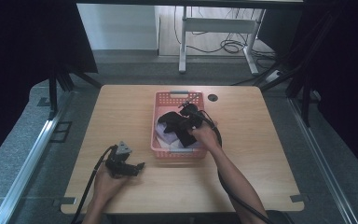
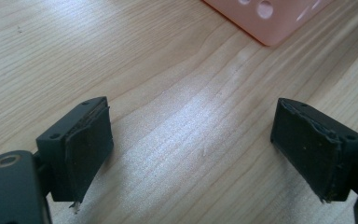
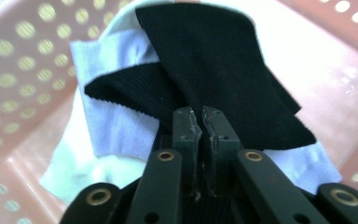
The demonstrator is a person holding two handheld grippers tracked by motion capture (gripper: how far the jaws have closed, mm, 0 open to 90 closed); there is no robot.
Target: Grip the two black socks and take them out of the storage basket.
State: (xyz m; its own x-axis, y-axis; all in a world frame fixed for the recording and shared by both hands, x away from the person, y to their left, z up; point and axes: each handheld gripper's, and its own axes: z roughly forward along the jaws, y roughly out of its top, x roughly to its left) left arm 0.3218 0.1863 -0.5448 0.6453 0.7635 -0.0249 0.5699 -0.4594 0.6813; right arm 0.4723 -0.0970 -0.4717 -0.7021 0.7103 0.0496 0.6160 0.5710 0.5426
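One wooden bench (image 1: 242, 154), one pink perforated basket (image 1: 164, 100) on it, far-middle. In the basket: a heap of cloth, one black ribbed piece (image 3: 223, 70) on top, at least two pale pieces (image 3: 116, 126) under it; can't count deeper.

My right gripper (image 3: 201, 122) is inside the basket, jaws pinched together on the near edge of the black piece. Looks like the grab step: fabric clamped, not yet lifted.

My left gripper (image 2: 191, 154) is parked low over bare bench near the basket's corner, jaws spread wide, nothing between them.

Next move, I'd guess: straight lift to clear the rim without dragging the pale pieces along.
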